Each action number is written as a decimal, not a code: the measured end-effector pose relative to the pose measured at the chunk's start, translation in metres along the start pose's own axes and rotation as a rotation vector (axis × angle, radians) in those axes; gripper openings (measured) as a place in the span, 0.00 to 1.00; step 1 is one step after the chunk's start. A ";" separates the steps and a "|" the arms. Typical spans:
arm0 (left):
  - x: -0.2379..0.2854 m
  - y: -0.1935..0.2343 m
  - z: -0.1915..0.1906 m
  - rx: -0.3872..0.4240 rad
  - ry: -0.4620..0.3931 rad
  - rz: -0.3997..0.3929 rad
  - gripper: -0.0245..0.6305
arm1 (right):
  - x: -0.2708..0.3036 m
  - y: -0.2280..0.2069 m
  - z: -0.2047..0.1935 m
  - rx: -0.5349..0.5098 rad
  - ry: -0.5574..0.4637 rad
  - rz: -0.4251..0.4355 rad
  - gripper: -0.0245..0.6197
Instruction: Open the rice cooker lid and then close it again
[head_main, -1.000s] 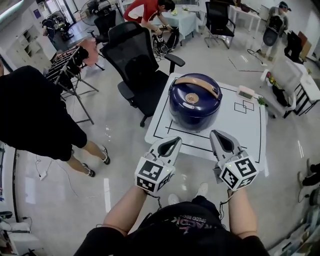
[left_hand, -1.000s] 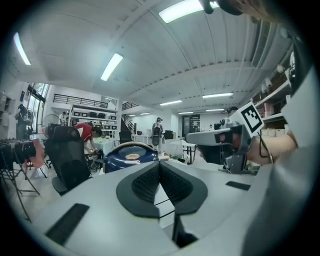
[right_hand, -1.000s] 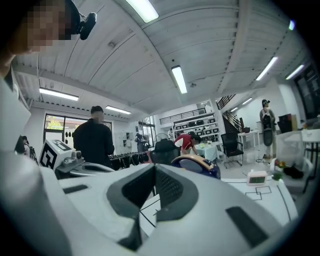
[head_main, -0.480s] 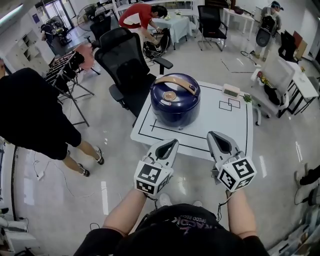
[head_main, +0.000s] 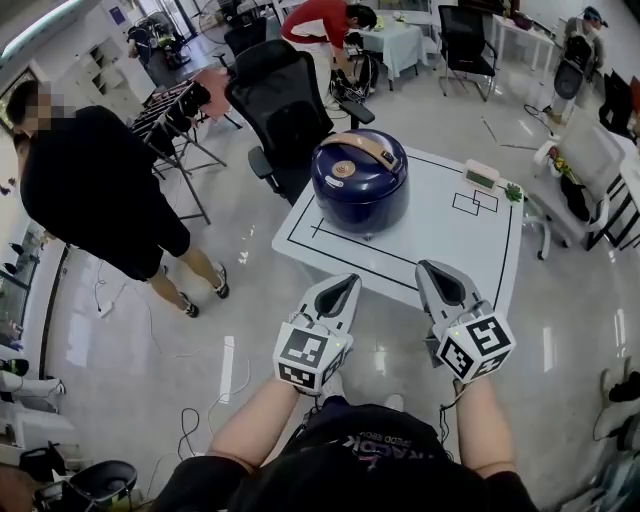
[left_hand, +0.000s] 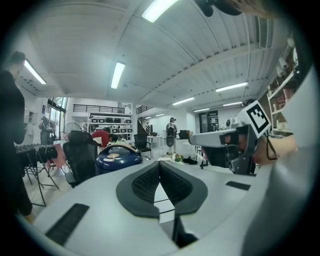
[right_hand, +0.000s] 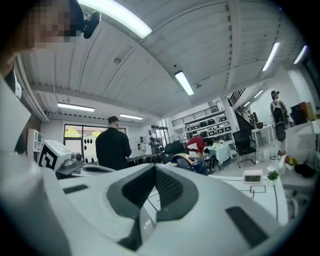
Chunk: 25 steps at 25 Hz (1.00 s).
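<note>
A dark blue rice cooker (head_main: 360, 182) with a tan carry handle stands lid-down on the white table (head_main: 450, 235), near its far left corner. It also shows small in the left gripper view as the rice cooker (left_hand: 118, 159) and partly behind the jaws as the rice cooker (right_hand: 192, 163) in the right gripper view. My left gripper (head_main: 345, 282) and right gripper (head_main: 427, 268) hover in front of the table's near edge, well short of the cooker. Both are shut with nothing between the pads. The right gripper (left_hand: 220, 142) appears beside the left one.
A black office chair (head_main: 290, 110) stands just behind the table. A person in black (head_main: 100, 190) stands at the left by a drying rack. A small digital clock (head_main: 481, 174) and a little plant (head_main: 514, 192) sit at the table's far right. Cables lie on the floor.
The view has drawn back: the table and cooker look smaller and farther from both grippers than a second ago. The person in black now shows more fully at the left. Both grippers stay shut.
</note>
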<state>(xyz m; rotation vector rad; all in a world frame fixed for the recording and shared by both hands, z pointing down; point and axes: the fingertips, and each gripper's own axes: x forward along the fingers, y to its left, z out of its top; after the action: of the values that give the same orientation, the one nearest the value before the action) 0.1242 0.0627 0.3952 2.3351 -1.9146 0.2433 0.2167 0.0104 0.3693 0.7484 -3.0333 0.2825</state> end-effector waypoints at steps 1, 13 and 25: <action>-0.002 -0.004 0.000 0.000 -0.001 0.013 0.04 | -0.003 0.000 -0.002 0.001 0.002 0.013 0.04; -0.012 -0.035 -0.011 -0.025 -0.008 0.091 0.04 | -0.028 -0.002 -0.014 0.001 0.023 0.086 0.04; -0.017 -0.054 -0.002 -0.014 -0.029 0.084 0.04 | -0.045 0.002 -0.004 -0.015 0.005 0.087 0.04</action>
<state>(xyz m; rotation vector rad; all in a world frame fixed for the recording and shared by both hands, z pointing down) 0.1733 0.0901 0.3948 2.2642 -2.0240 0.2041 0.2559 0.0334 0.3705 0.6155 -3.0640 0.2615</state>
